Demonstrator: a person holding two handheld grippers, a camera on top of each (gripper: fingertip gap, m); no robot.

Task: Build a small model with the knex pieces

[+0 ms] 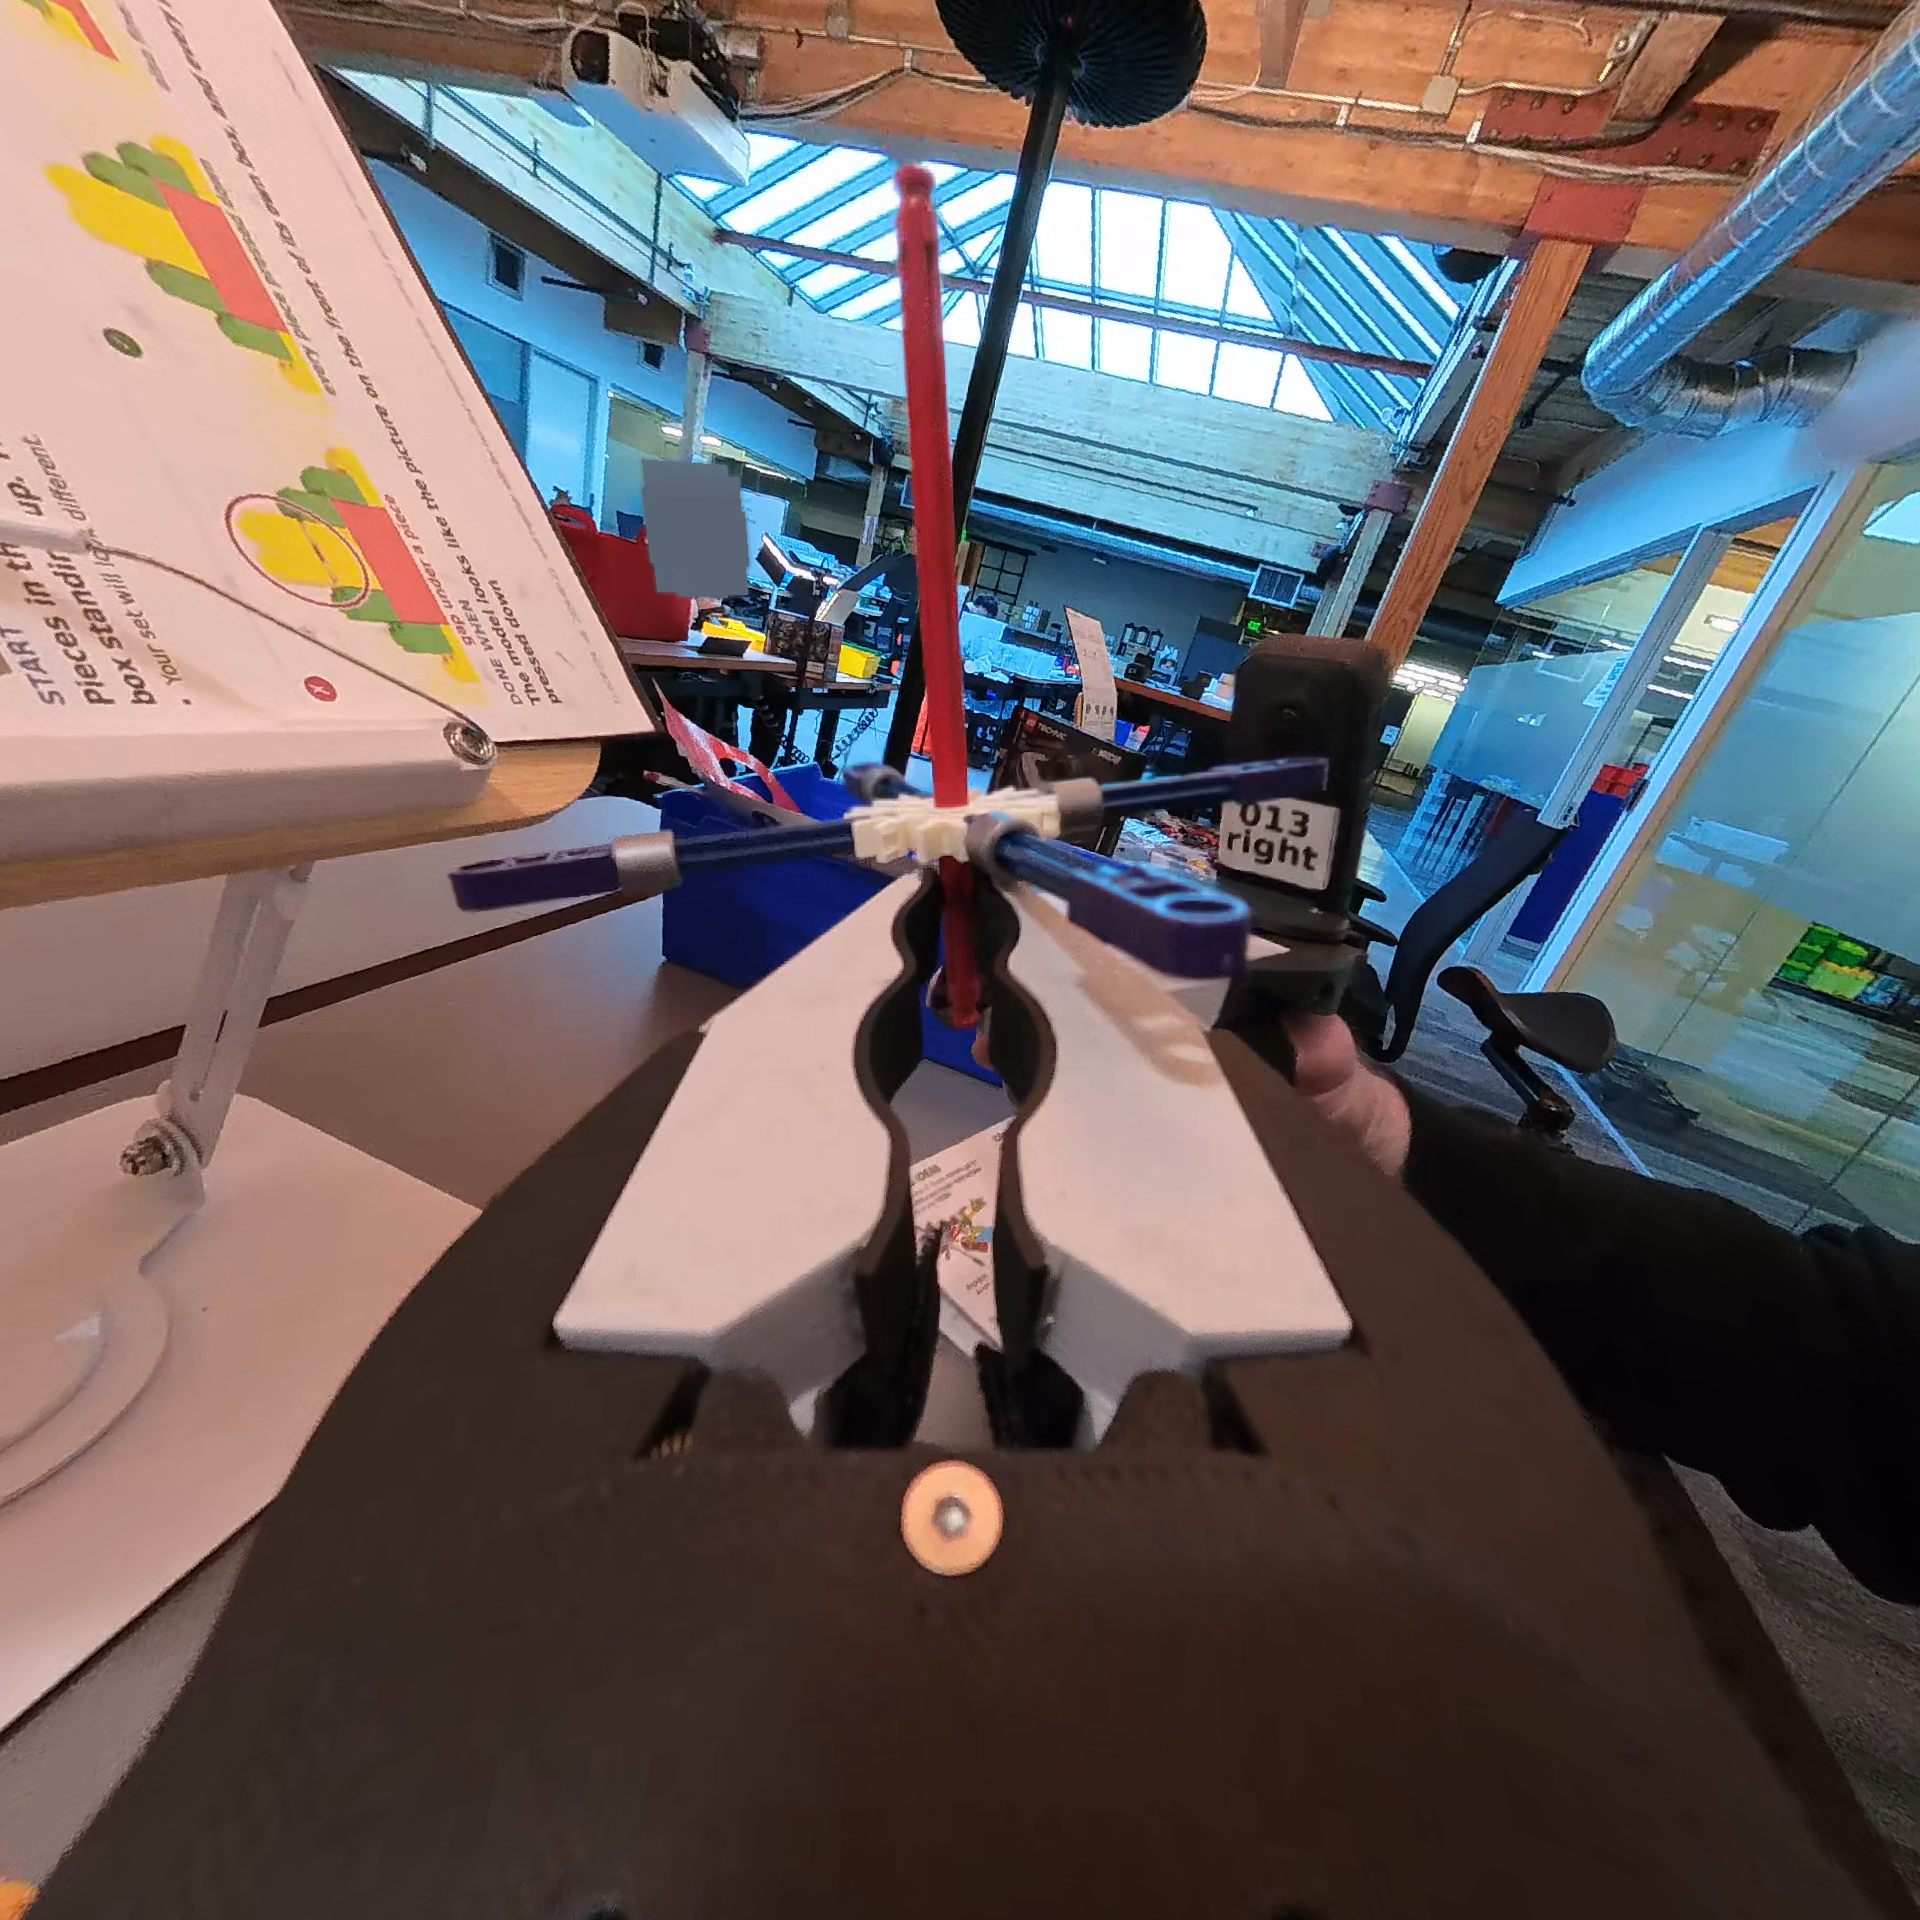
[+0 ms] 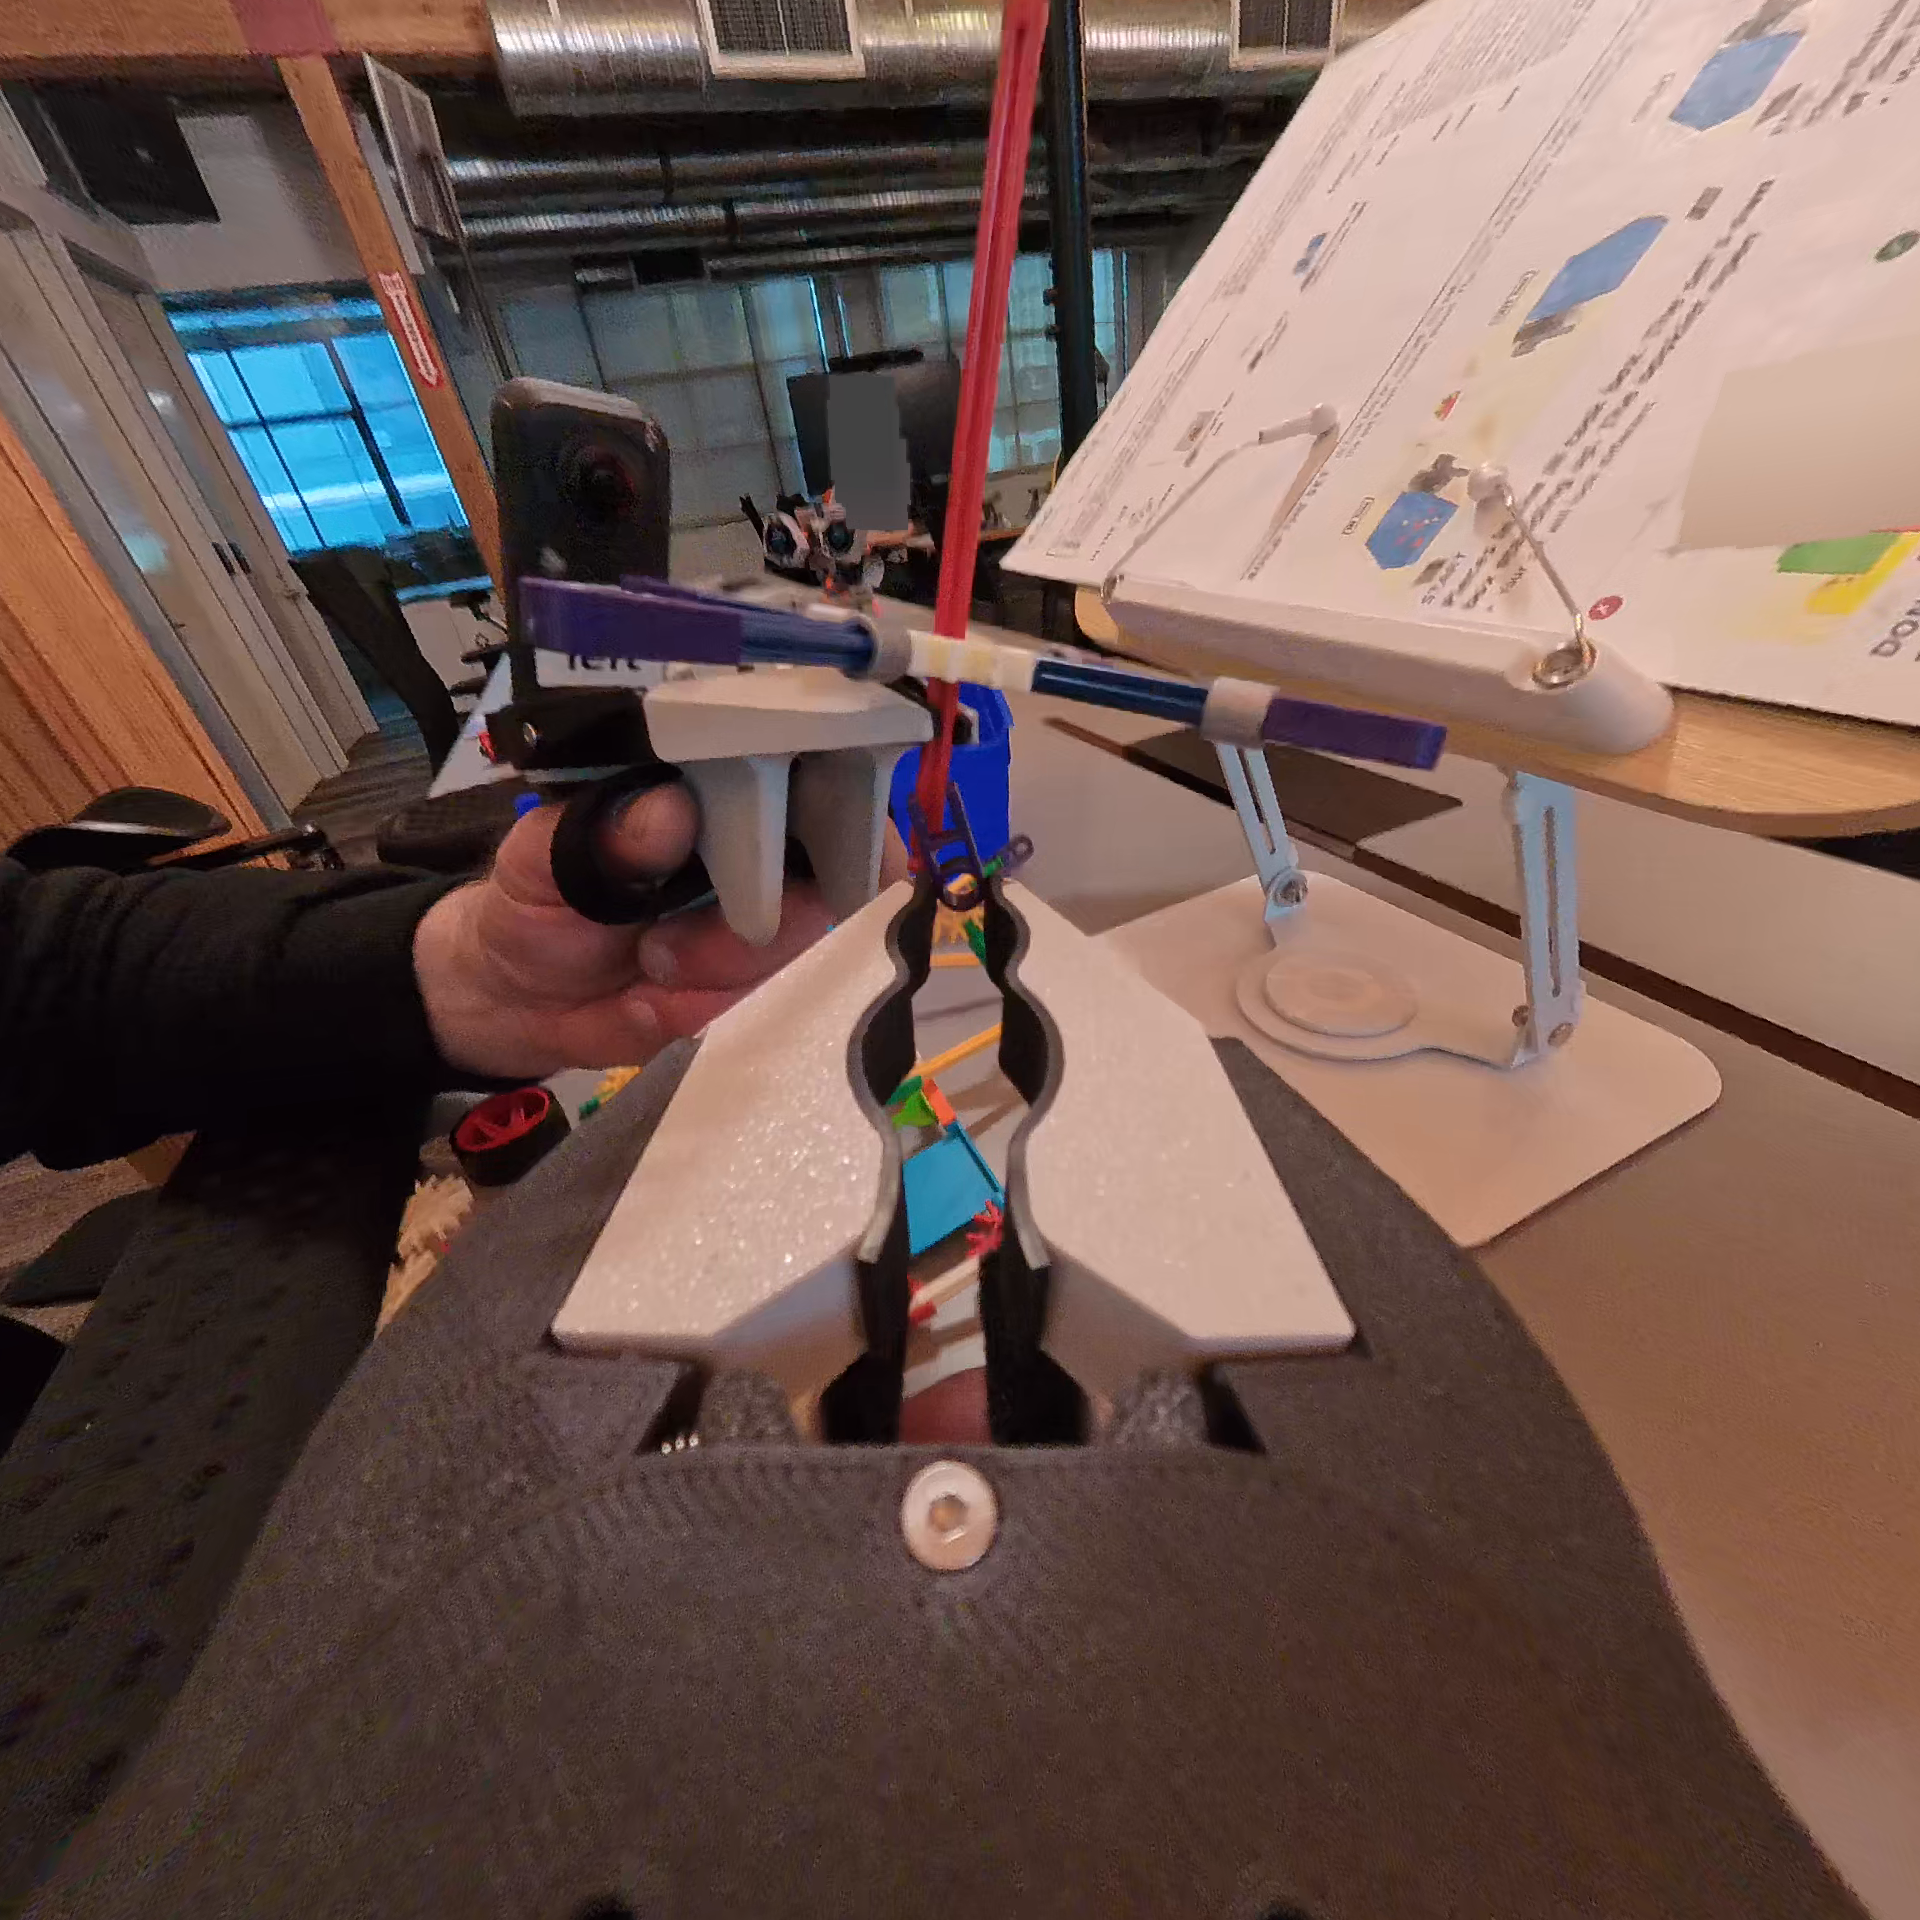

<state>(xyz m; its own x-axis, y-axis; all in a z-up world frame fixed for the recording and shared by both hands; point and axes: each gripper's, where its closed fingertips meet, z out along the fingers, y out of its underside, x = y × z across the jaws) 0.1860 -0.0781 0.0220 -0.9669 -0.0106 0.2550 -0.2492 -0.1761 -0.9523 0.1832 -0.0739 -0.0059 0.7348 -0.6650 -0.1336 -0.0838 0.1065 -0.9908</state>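
My left gripper (image 1: 954, 914) is shut on a long red rod (image 1: 930, 499), just below a white hub (image 1: 930, 826). Blue rods (image 1: 769, 844) with grey sleeves and purple beams (image 1: 535, 881) spread out from the hub. In the right wrist view the rod (image 2: 982, 343) rises out of the top of the frame, and the hub (image 2: 966, 660) sits level with the left gripper's white fingers (image 2: 790, 717). My right gripper (image 2: 951, 894) is shut on a small purple connector (image 2: 940, 857) at the rod's lower end. In the left wrist view its body (image 1: 1299, 831) is close on the right.
A tilted wooden stand with instruction sheets (image 1: 260, 468) on a white base (image 2: 1455, 1091) is close beside the model. A blue bin (image 1: 748, 904) and a black pole (image 1: 997, 312) stand behind it. Loose toy parts (image 2: 935, 1164) and a red wheel (image 2: 509, 1132) lie below. My two grippers' fingertips are within a few centimetres of each other. The red wheel (image 2: 509, 1132) lies around 25 cm away from my right fingertips.
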